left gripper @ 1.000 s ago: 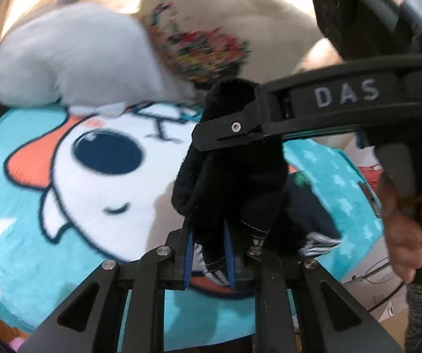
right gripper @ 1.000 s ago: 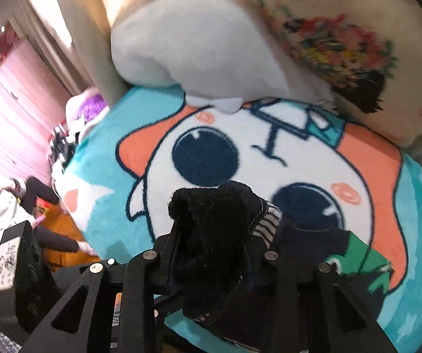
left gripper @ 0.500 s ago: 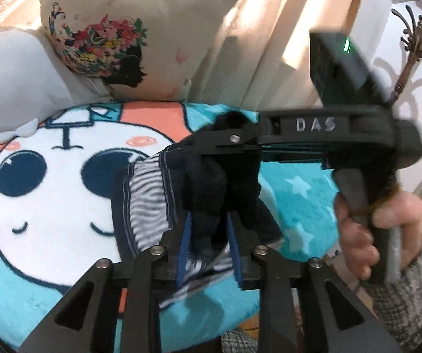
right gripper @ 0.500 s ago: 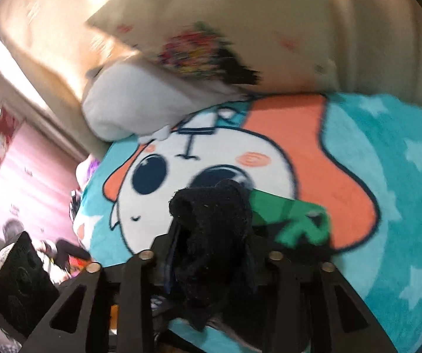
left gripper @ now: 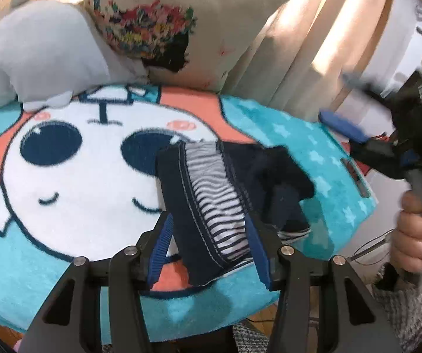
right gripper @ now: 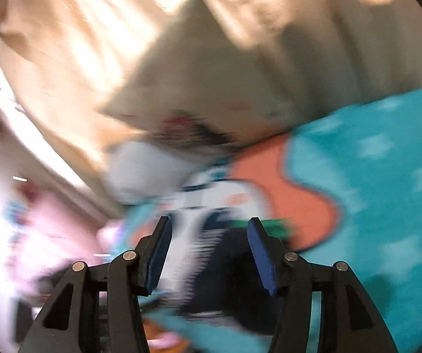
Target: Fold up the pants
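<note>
Left wrist view shows us the pants [left gripper: 225,194] lying folded on the blanket [left gripper: 63,182], our left gripper [left gripper: 211,247] just opened around them, right gripper [right gripper: 208,253] likewise opened, empty.

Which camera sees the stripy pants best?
The left wrist view. There the pants lie sharp on the blanket, stripes and seam clear. The right wrist view is blurred; the pants are only a dark, stripy smear.

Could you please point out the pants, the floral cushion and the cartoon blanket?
pants [left gripper: 211,203]: left wrist view, striped inner waistband.
floral cushion [left gripper: 158,26]: left wrist view, flower print.
cartoon blanket [left gripper: 78,188]: left wrist view, white face area.
</note>
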Tool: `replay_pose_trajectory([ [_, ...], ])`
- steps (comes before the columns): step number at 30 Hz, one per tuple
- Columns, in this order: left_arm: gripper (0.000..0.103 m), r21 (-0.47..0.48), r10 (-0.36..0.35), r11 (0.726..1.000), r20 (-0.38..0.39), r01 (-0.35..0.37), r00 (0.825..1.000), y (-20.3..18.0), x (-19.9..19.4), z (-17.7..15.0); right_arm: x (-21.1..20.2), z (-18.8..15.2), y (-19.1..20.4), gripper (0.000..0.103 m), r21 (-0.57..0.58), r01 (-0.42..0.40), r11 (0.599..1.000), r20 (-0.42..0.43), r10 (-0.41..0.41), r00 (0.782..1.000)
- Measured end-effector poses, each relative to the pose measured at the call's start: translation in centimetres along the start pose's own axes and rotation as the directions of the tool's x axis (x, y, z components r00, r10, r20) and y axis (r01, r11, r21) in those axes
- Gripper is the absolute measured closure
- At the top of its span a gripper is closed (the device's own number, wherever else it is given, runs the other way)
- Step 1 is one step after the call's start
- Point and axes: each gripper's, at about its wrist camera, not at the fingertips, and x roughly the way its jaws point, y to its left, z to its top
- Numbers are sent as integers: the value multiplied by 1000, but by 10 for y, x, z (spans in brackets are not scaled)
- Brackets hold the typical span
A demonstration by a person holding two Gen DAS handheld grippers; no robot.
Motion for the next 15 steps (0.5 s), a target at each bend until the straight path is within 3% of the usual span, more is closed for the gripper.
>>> replay_pose_trajectory([
  [2,53,4,6,1000,-21,-6,1000,-2,9,-7,16,-1,11,44,40,-124,991,-47,126,991],
  [4,53,3,15,1000,-39,-15,999,-3,15,-12,37,-6,16,44,81,-168,983,-94,175,980],
  [7,53,12,17,1000,-38,-17,999,-3,15,-16,60,-21,-3,44,143,-90,986,-138,110,984],
  [11,49,28,-19,999,-31,20,999,-1,6,-16,55,-43,-41,45,188,73,980,-130,-49,990],
  [15,49,42,-49,998,1,49,999,2,-10,-13,41,-55,-59,45,235,29,972,-90,-8,996],
])
